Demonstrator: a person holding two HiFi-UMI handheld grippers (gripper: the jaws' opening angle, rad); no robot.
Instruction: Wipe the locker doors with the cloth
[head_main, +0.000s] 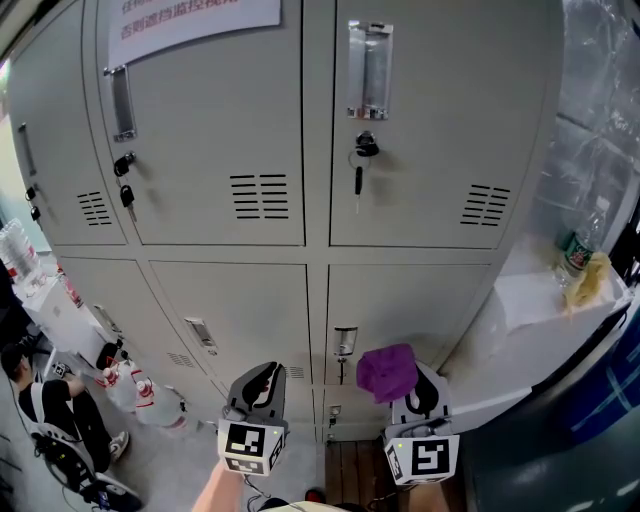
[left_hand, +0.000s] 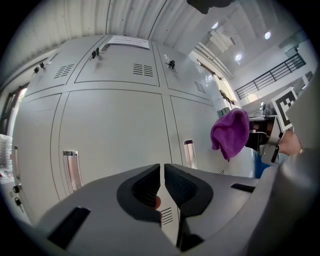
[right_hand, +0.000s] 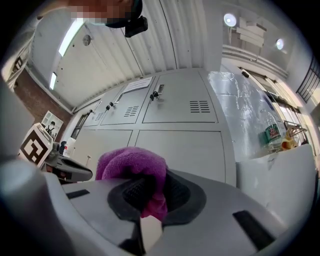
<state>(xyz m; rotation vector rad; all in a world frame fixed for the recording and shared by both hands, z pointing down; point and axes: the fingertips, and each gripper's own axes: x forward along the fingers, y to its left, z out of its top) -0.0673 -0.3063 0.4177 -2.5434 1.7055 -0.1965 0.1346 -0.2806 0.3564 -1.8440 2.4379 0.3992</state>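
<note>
While you hold it up to the lockers, the bunched purple terry cloth (head_main: 388, 372) sits pinched in the right gripper (head_main: 412, 388), at about 5 o'clock in the head view. It bulges out of the jaws toward 11 o'clock. In the right gripper view the cloth (right_hand: 132, 167) is a rounded wad above the right gripper (right_hand: 150, 192), with a narrow tail running down between the two closed jaws. From the left gripper view the cloth (left_hand: 230, 134) hangs at 3 o'clock with its longer axis roughly upright and one lobe pointing to 6 o'clock. It is in front of the lower right grey metal locker door (head_main: 400, 300); you cannot tell whether it touches the door.

Your left gripper (head_main: 258, 385) is just beside it at 7 o'clock, apart from the cloth. The left gripper (left_hand: 162, 185) has its jaws drawn together to a thin slit with nothing between them.

Above, at 1 o'clock, the upper right locker door (head_main: 430, 120) carries a clear handle plate and a black-headed key (head_main: 358, 178) hanging from its lock. At 11 o'clock a white paper notice (head_main: 190, 20) with red characters is fixed to the neighbouring door; it is cut off and too small to read.

At 3 o'clock a clear bottle with a green label (head_main: 575, 250) stands on a white ledge (head_main: 530, 300); its print is not legible. At 8 o'clock a seated person (head_main: 50, 410) is near some plastic bottles (head_main: 150, 395).
</note>
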